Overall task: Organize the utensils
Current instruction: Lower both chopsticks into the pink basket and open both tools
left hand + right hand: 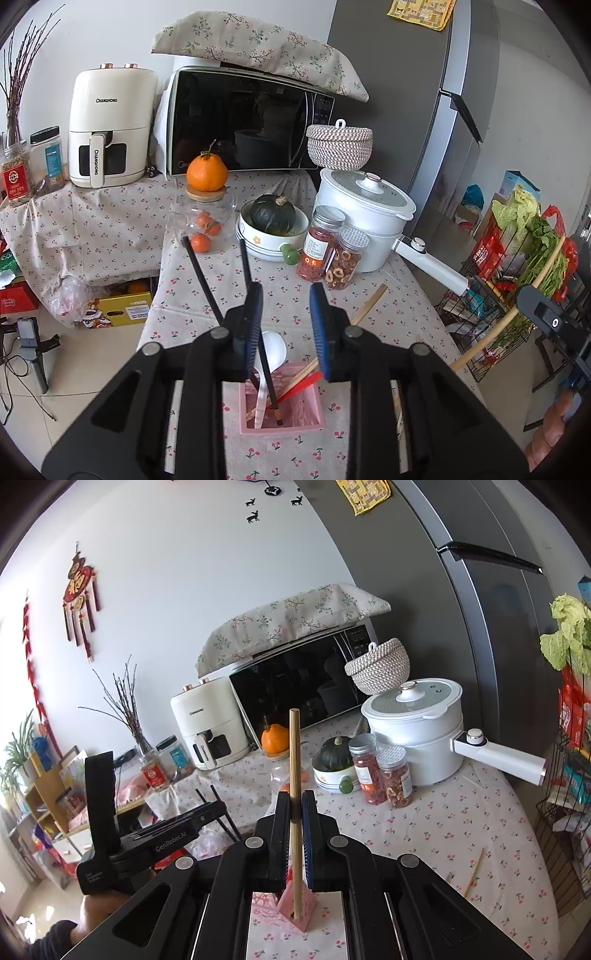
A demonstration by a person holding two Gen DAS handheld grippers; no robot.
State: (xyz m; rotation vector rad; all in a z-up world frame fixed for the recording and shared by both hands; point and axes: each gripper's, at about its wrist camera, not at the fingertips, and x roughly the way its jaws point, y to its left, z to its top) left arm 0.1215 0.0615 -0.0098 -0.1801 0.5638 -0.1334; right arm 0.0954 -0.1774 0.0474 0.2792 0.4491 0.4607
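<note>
Over the pink holder (282,406), my left tongs (286,325) are apart around 2 black chopsticks (245,266). My right tongs (295,808) clamp 1 bamboo chopstick (294,760); another bamboo stick (474,873) waits on the bench (443,830).

Crowded pink holder (282,410), open tablecloth (399,317) right

Both grippers angled down and forward; left one parted, right one clamped.

Left gripper (286,325) has its blue-padded jaws standing apart, nothing pressed between the pads. Right gripper (295,805) has jaws nearly together, pinching a thin upright stick. In the right wrist view the left gripper body sits low at the left, held by a hand (107,904) with a dark sleeve at the wrist.
</note>
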